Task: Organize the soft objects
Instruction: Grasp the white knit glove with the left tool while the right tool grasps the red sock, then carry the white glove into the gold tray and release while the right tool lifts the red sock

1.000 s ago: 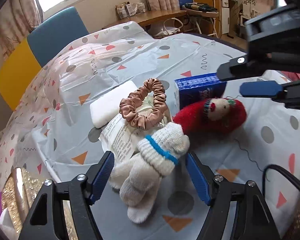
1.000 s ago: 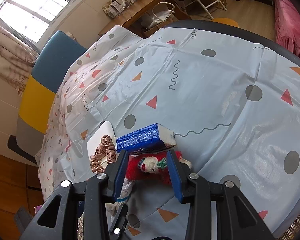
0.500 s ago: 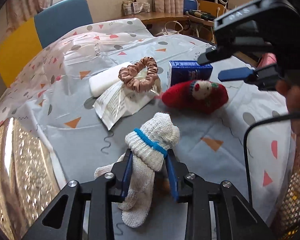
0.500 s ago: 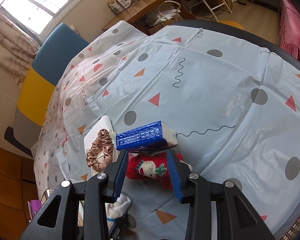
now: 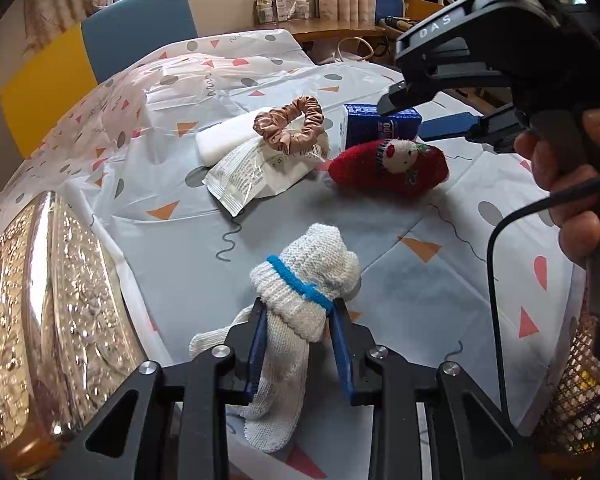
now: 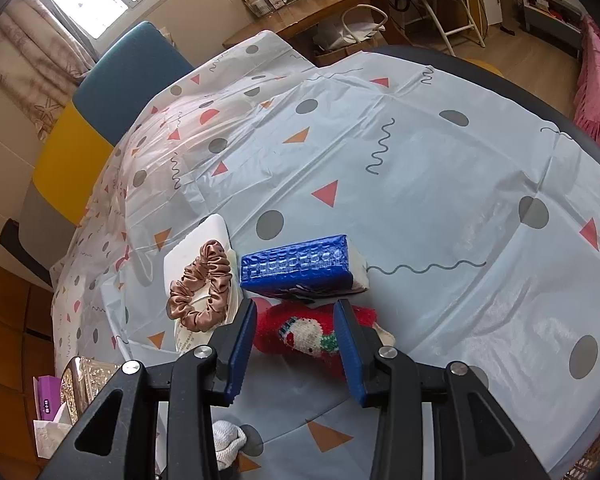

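My left gripper is shut on a white knitted glove with a blue cuff band, held above the table near its front. A red knitted doll lies on the patterned tablecloth; it also shows in the right wrist view. My right gripper is open and hovers over the doll, one finger on each side, not touching. A brown satin scrunchie lies on a white packet beside a white foam block. A blue tissue pack lies just behind the doll.
A shiny gold embossed box stands at the table's left front edge, with a purple box beside it. A woven basket is at the right front. A blue and yellow chair stands behind the table.
My left gripper closed on the white glove and pulled it back toward the front, away from the pile. My right gripper stayed open over the red doll, shifting slightly.
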`<state>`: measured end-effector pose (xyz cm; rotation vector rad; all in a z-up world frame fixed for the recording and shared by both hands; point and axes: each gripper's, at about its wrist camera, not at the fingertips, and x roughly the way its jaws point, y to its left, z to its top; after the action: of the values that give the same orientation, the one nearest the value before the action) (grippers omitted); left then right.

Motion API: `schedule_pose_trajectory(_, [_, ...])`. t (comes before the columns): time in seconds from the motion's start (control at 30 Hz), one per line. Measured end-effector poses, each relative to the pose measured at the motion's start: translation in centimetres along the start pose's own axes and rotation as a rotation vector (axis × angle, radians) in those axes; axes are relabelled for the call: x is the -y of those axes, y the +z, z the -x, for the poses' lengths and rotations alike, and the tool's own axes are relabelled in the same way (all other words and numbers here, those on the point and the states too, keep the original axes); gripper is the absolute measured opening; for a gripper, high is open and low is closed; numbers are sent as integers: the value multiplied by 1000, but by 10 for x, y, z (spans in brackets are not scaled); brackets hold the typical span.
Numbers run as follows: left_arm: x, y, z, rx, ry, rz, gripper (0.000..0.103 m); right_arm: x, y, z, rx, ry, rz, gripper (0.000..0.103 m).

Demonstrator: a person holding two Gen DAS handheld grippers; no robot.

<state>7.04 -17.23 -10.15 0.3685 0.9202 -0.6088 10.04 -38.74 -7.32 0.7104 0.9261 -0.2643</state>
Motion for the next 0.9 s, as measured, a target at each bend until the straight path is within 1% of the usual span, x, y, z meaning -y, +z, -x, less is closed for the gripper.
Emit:
schedule_pose_trajectory(0.1, [4, -4, 9, 16, -12, -7, 30, -4, -1, -2, -7, 8, 21, 40])
schedule_pose_trajectory(0.2, [7, -8, 18, 35, -22, -17, 29, -7, -2, -4, -13, -4, 38, 40])
schedule_pose_trajectory(0.3, [7, -12, 24, 41, -37, -2, 28, -5, -2, -5, -14, 0, 30, 40])
schedule_pose_trajectory(0.53, [0, -20, 37, 60, -57, 30, 28, -3, -3, -6, -13, -22, 30, 40])
schedule_pose_trajectory(0.7, [-7, -24, 43, 72, -56, 52, 28, -5, -4, -7, -13, -42, 45, 40])
schedule_pose_trajectory(0.9, [-17, -26, 55, 87, -79, 99, 28, 5, -2, -4, -5, -39, -2, 40])
